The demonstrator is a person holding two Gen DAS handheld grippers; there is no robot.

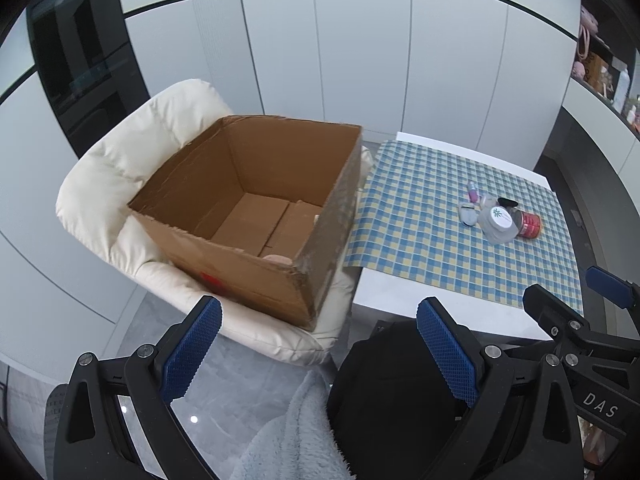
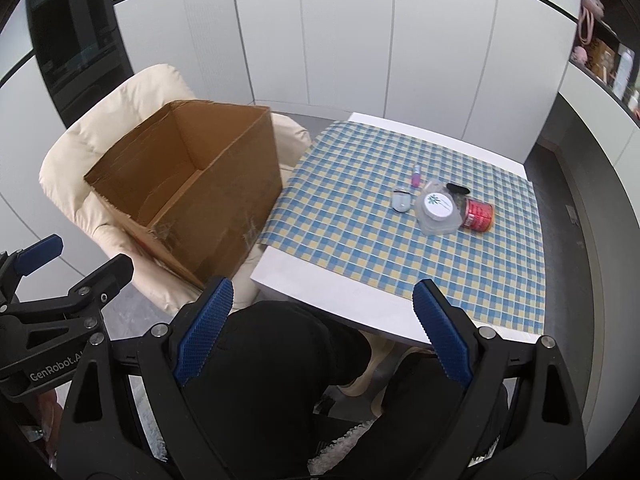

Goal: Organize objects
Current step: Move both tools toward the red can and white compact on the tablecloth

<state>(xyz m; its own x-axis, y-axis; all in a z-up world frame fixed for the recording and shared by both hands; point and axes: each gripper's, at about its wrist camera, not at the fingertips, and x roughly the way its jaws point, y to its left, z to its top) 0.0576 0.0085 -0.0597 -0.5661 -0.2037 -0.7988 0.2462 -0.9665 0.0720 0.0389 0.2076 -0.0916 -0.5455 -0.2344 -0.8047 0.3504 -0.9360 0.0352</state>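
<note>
One box [image 1: 256, 200], one can [image 2: 478, 214], one jar [image 2: 437, 209] (lidded), one chair [image 1: 120, 184].

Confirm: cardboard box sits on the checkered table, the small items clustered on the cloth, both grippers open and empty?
Not quite. The cardboard box sits on the cream padded chair beside the table, as the left wrist view shows. The rest holds: items cluster around the red can, left gripper and right gripper open and empty.

walls: white panels [image 2: 348, 40] | floor: grey [image 1: 224, 392] | furniture: cream armchair [image 1: 120, 168], white table [image 2: 340, 300]
</note>
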